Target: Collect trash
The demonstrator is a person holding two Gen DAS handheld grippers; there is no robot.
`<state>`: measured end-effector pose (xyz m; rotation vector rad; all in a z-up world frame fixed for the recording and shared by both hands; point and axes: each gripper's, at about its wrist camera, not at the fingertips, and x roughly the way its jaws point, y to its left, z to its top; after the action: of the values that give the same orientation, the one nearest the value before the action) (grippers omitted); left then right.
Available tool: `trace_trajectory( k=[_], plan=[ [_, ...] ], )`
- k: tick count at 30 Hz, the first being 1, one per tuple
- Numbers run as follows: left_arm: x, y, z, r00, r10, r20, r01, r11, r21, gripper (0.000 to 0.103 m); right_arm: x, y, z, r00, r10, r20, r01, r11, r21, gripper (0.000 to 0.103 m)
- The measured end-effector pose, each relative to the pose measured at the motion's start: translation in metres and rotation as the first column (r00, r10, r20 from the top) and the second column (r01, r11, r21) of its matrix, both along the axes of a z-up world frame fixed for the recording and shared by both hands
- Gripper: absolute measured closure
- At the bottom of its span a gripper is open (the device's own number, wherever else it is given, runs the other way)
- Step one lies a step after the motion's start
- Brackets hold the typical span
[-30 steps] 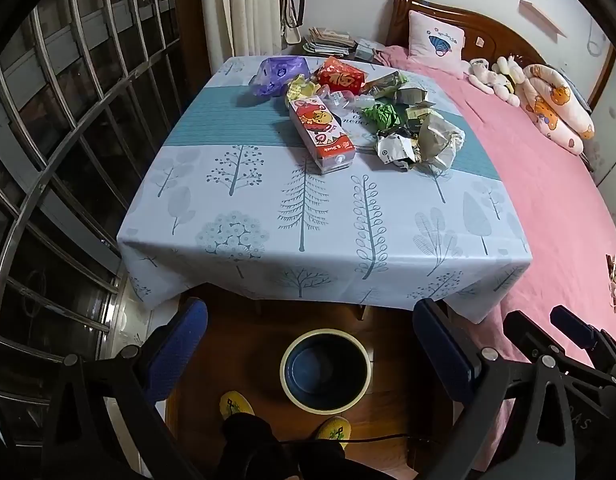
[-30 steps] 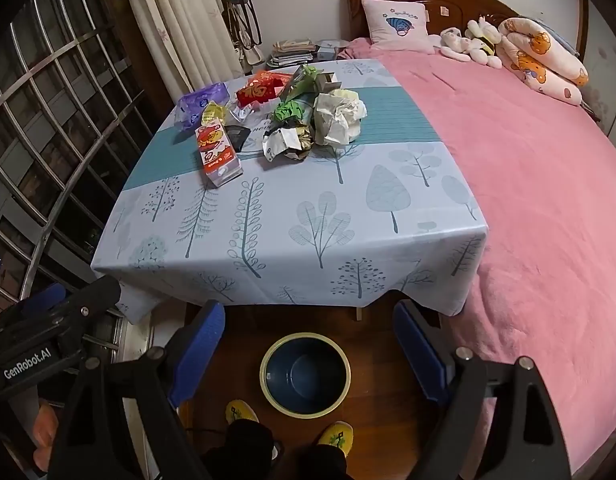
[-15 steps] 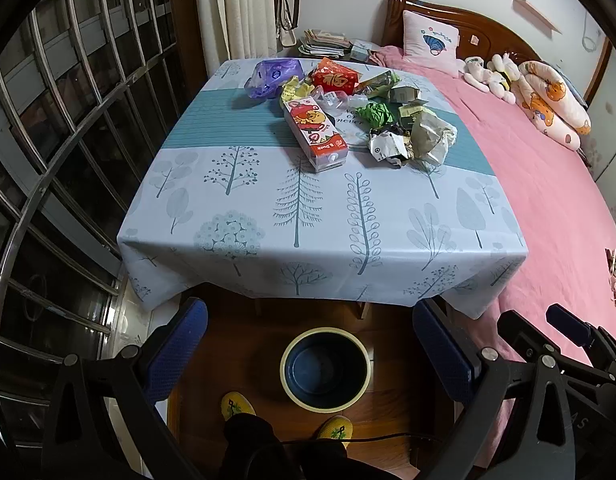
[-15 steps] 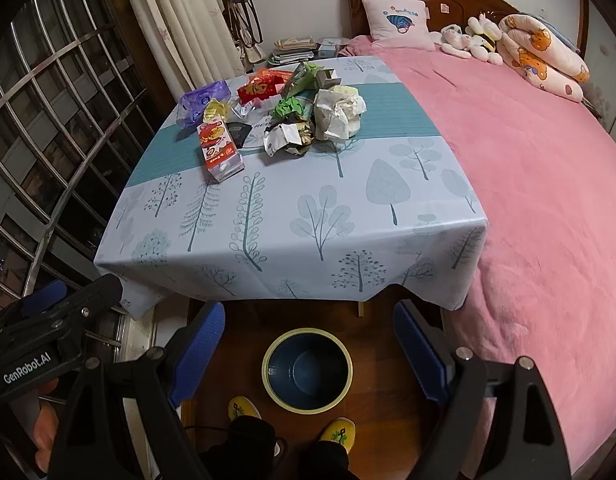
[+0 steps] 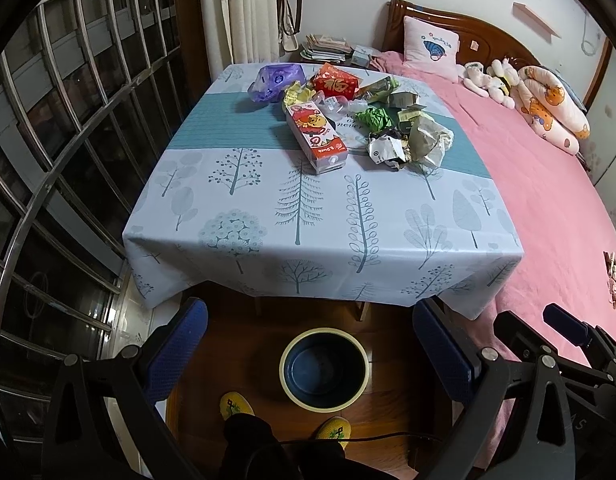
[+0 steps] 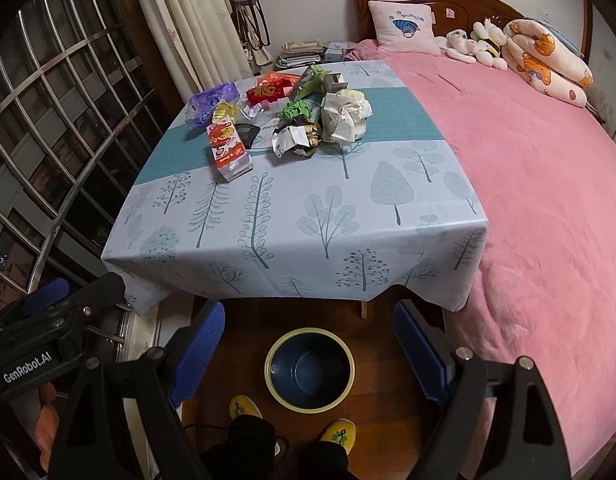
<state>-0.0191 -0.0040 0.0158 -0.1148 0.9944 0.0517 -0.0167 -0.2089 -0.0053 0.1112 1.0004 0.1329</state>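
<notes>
Both grippers, left gripper (image 5: 310, 344) & right gripper (image 6: 308, 344), gape wide w/ nothing held; trash pile (image 5: 360, 120) sits upper-ctr, well apart; bin (image 5: 324, 368) btwn fingers, lower-ctr.

My pads (image 5: 179, 344) blue. Tablecloth (image 5: 308, 216) pale blue, tree print, teal band. On it: red carton (image 5: 317, 138), purple bag (image 5: 274, 80), green wad (image 5: 375, 118). Bin (image 5: 324, 364) navy, cream rim.

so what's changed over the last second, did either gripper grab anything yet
Nothing was grabbed. Both views lifted and drew back slightly, so the table sits a little lower in frame. The left gripper and right gripper stayed open and empty. The trash pile, the red carton and the bin on the floor have not moved.
</notes>
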Motion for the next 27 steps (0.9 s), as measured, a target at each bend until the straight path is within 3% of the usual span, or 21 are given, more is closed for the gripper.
trace_trajectory(
  k=[27],
  plan=[
    [0.012, -0.007, 0.015, 1.0, 0.009, 0.016, -0.01, 0.999, 0.053, 0.001, 0.026, -0.008, 0.014, 0.998, 0.023, 0.065, -0.025, 0.999, 0.025, 0.016]
  ],
)
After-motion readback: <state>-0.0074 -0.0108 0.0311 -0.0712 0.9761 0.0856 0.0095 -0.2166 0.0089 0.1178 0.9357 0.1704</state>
